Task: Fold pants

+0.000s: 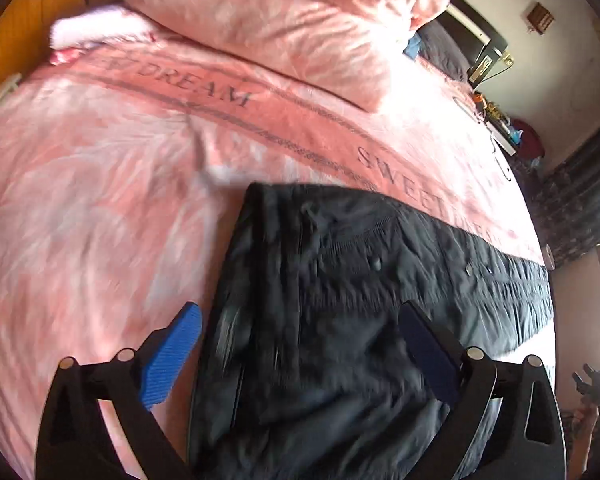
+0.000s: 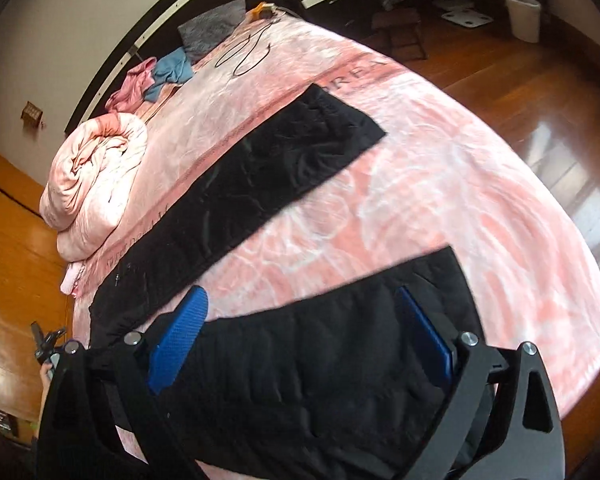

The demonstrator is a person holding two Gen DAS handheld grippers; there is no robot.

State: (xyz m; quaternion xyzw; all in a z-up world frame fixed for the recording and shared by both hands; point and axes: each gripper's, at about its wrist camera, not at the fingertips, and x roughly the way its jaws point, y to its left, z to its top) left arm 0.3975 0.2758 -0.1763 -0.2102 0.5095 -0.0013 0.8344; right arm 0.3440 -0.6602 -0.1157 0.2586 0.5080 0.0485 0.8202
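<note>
While the wide pink patterned bedspread [image 2: 440, 184] carries the black quilted pants [image 2: 260, 168] along its near edge, legs splayed apart, both the left gripper [image 1: 300, 354] and right gripper [image 2: 320, 344] hang released, empty. I'd pinch hems squarely, then fold.

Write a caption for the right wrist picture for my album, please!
Black pants spread on a pink bedspread, right gripper open above one leg.
</note>
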